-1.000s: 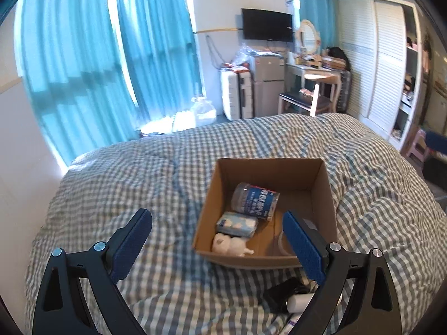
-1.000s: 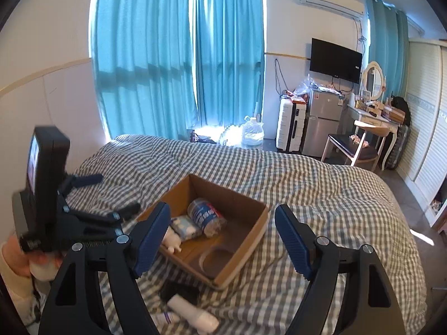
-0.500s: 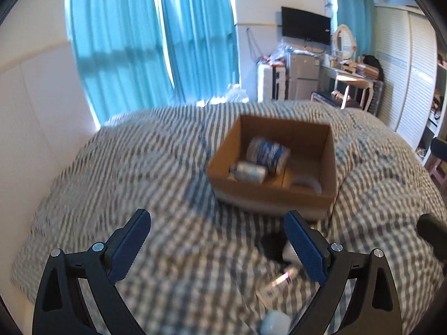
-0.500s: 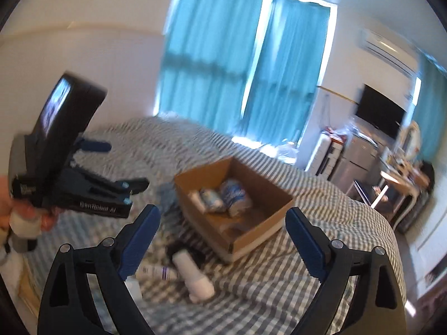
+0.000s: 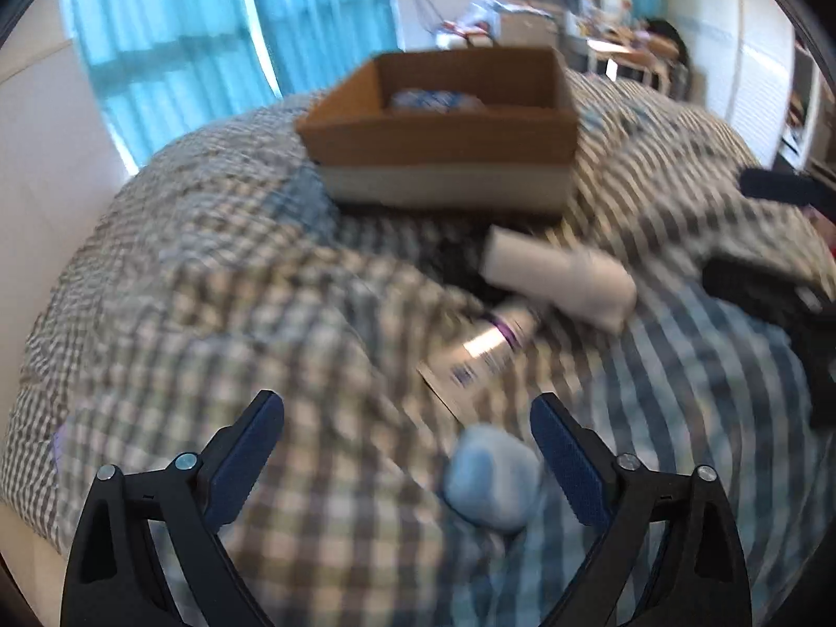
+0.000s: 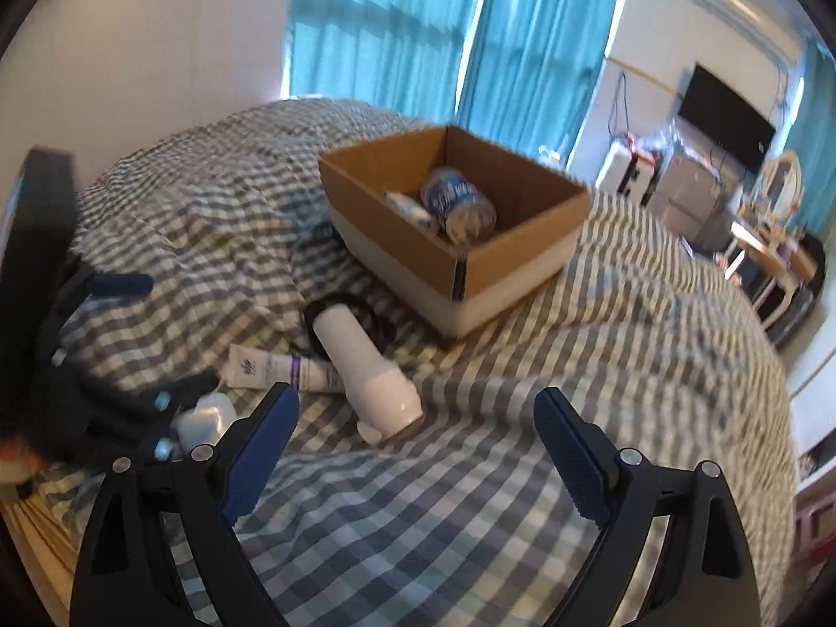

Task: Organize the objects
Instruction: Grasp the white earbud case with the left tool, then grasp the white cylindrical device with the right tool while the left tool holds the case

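The small pale-blue rounded object (image 5: 491, 483) lies on the checked bed cover (image 5: 261, 282) just ahead of the left gripper (image 5: 407, 457), toward its right jaw; its long axis is blurred. Both the left gripper and right gripper (image 6: 415, 444) have jaws apart, empty. The brown cardboard box (image 5: 444, 136) sits well beyond.

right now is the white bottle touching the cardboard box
Apart. The right wrist view shows checked bedding between the white bottle and the cardboard box.
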{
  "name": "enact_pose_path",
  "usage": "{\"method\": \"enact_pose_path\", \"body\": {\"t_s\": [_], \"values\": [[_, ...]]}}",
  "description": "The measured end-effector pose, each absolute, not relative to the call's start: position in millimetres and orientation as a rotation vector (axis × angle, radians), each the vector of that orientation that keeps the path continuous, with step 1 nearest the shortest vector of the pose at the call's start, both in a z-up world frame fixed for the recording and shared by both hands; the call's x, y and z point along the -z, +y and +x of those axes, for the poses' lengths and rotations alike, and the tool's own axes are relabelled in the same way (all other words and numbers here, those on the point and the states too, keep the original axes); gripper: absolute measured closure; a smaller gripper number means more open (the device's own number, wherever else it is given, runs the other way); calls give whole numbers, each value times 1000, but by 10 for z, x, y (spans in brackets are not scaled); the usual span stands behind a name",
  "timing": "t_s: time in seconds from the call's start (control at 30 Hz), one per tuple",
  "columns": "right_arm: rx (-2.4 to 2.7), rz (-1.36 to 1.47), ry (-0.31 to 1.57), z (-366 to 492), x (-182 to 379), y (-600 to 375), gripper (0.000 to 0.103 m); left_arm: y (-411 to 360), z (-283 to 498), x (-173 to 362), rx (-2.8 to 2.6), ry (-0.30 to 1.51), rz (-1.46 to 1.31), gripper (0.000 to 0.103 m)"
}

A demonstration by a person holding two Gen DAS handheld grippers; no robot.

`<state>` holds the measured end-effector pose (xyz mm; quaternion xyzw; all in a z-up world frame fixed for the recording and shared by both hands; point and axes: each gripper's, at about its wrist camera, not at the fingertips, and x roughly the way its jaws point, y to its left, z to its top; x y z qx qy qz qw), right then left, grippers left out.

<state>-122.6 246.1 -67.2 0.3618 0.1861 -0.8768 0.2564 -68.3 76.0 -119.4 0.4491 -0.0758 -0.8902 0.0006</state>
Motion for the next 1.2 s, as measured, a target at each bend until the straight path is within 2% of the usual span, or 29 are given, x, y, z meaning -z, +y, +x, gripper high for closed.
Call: {"method": "enact_pose_path", "body": {"t_s": [0.1,0.13,0.17,0.37,0.5,0.6,0.67,0.87,1.03,1.2], "values": [[2374,1027,491,-1246,775,2458,11,811,-651,1340,2820,-265,1495,39],[2373,1027,498,-1235,788,2447,11,823,-669,1389,2821,-260,1538,56],[2379,1015,509,-1217,784,2437,11,836,-669,1438,2826,-251,1576,60],[2382,1024,510,-1208,786,2433,11,991,-660,1549,2843,-329,1653,56],[2389,1044,445,-1252,785,2496,11,937,-669,1617,2830,-260,1722,51],[2391,1062,382,-1288,778,2559,11,953,-628,1619,2832,-282,1725,51],[2386,1081,337,-1314,791,2592,11,954,-608,1618,2836,-299,1737,56],[2389,1120,238,-1384,829,2672,11,887,-600,1496,2869,-223,1716,57],[2377,1142,286,-1445,867,2557,11,791,-617,1169,2919,-197,1600,57],[2332,1152,461,-1506,943,2231,11,605,-715,896,2925,-176,1461,57]]}}
